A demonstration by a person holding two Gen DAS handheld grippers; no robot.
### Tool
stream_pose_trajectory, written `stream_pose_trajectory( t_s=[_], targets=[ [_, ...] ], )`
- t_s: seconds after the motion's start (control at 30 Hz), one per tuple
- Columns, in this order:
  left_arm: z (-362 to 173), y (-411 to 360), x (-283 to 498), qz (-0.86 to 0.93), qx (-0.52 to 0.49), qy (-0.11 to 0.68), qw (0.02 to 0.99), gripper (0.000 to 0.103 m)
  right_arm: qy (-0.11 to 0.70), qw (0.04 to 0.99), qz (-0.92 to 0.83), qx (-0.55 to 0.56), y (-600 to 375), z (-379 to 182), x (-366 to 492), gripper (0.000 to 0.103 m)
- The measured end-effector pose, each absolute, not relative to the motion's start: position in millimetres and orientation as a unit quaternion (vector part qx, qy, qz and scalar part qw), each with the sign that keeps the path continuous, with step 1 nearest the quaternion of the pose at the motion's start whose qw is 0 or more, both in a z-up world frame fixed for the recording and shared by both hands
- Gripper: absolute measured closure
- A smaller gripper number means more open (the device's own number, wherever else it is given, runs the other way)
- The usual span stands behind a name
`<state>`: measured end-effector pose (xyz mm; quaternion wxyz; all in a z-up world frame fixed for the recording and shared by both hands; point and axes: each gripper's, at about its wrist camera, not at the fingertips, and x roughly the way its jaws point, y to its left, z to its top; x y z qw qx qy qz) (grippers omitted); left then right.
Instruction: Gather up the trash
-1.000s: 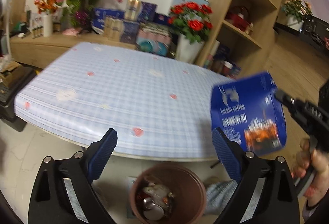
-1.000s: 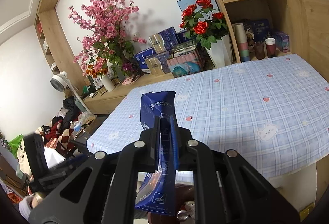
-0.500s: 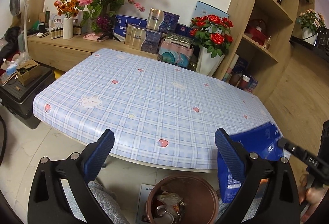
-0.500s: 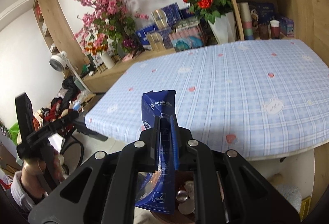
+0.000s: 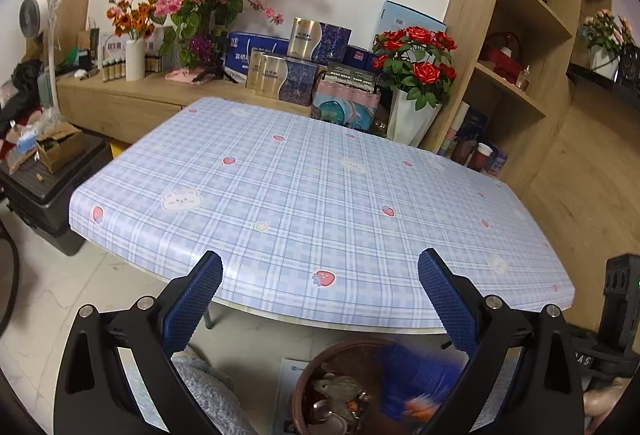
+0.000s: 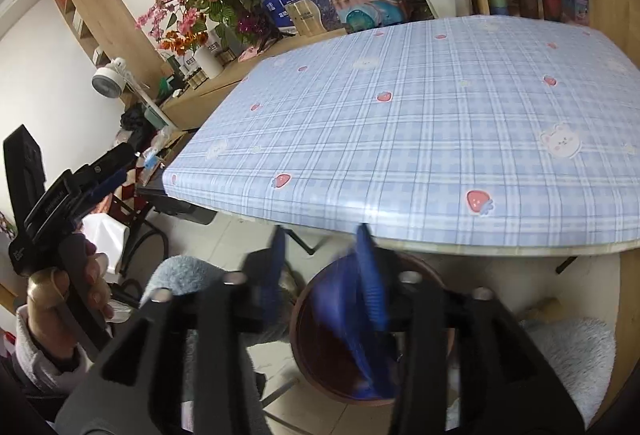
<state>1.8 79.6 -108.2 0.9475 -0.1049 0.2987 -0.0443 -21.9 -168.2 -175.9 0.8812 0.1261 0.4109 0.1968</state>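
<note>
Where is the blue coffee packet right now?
In both wrist views the blurred blue coffee packet is in the mouth of the round brown bin on the floor below the table's near edge, between the open right gripper's fingers.

Bag in bin, below table.

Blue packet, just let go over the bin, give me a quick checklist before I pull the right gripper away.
1. Right gripper jaws apart: ok.
2. Blue packet inside the brown bin: ok, though it is blurred.
3. Packet settled, not snagged on a jaw: cannot tell.
4. Left gripper open and holding nothing: ok.
5. Tablecloth free of remaining trash: ok.
</note>
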Motion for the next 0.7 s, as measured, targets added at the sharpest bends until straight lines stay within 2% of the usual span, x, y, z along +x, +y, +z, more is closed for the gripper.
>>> stream_pose_trajectory(
  t_s=[0.07, 0.13, 0.2, 0.3, 0.7],
  targets=[
    [-108, 77, 1, -0.048, -0.099, 0.297, 0.948, 0.007, 0.404, 0.888, 0.186, 0.12, -170, -171, -20, 0.046],
    [-108, 74, 1, -0.051, -0.089, 0.299, 0.949, 0.007, 0.391, 0.898, 0.167, 0.118, -177, -164, -17, 0.022],
    [-106, 68, 2, -0.055, -0.077, 0.301, 0.949, 0.007, 0.374, 0.908, 0.155, 0.107, -180, -154, -15, 0.01],
    [-101, 61, 1, -0.067, -0.062, 0.293, 0.952, 0.007, 0.357, 0.922, 0.13, 0.078, -182, -138, -11, 0.006],
    [-57, 29, 2, -0.092, 0.001, 0.255, 0.963, 0.006, 0.284, 0.956, 0.069, 0.018, -189, -83, -7, 0.006]
  ],
)
